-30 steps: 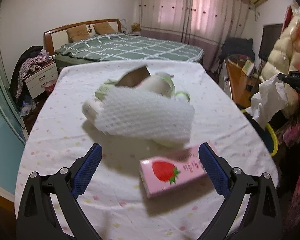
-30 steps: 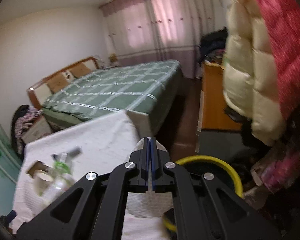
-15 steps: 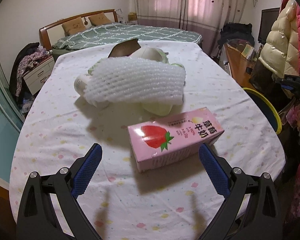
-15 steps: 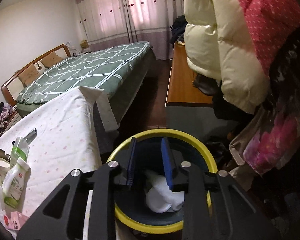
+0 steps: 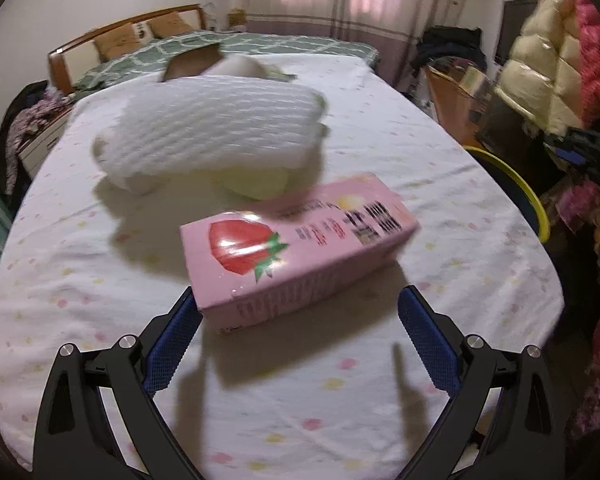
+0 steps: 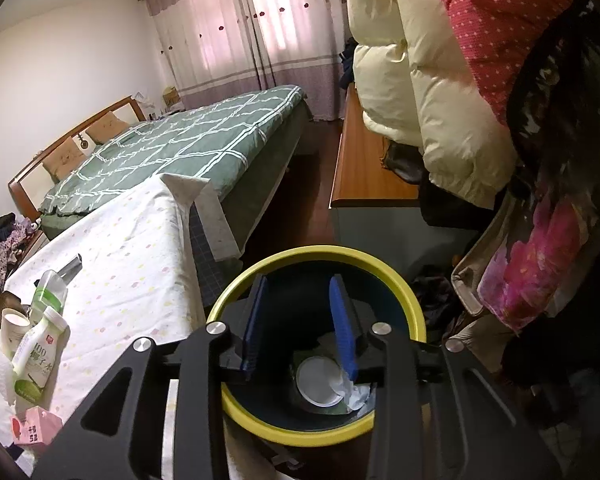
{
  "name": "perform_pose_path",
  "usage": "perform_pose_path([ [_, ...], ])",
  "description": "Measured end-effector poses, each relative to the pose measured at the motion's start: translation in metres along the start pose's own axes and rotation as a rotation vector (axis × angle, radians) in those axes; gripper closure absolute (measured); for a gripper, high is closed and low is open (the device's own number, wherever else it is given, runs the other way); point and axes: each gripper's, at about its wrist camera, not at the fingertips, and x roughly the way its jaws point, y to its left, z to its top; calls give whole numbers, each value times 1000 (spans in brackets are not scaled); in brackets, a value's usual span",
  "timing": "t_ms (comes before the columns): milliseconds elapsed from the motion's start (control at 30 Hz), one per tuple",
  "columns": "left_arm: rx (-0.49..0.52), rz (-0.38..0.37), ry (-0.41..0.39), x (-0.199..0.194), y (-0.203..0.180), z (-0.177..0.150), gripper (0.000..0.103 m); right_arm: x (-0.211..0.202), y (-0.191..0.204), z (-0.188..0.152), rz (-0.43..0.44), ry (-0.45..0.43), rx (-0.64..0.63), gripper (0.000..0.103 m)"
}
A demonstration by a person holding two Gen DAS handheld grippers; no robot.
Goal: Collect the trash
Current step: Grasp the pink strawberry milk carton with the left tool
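Blurred foam net (image 5: pixel 220 128) hiding bottles, bin (image 6: pixel 414 312) bottom partly masked

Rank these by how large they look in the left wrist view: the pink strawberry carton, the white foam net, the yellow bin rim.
1. White foam net and pink strawberry carton: they look about alike; the carton lies nearer the camera, so I do not rank them.
2. Yellow bin rim: smallest, only an arc shows past the table edge.

The white-and-green plastic bottle (image 6: pixel 34 364) lying on the table reads "100" with Chinese characters beneath. The pink strawberry-printed carton (image 5: pixel 296 246) carries Chinese lettering and a barcode, blurred beyond reading.
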Motion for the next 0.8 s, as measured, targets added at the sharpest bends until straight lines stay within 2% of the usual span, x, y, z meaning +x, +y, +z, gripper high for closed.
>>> perform_pose_path([
  [100,40,-44,12,2,-17,-3,7,4,0,-2,10,8,4,70],
  [233,42,-14,-2,-5,-17,-6,7,5,4,-5,29,16,-2,70],
  [333,10,-97,23,-1,-20,-4,7,9,10,-7,54,23,-1,70],
  [500,107,-181,23,0,-55,-3,7,8,22,-11,85,35,-23,70],
  [533,127,-172,9,-4,-59,-3,7,7,22,-11,88,35,-23,70],
  [633,128,-66,-46,-12,-51,1,7,4,21,-11,95,29,-20,69],
  [700,102,-69,-40,-10,-42,11,7,4,20,-11,100,27,-12,68],
  [800,124,-61,-36,-3,-41,23,7,5,20,-12,110,32,-6,68],
])
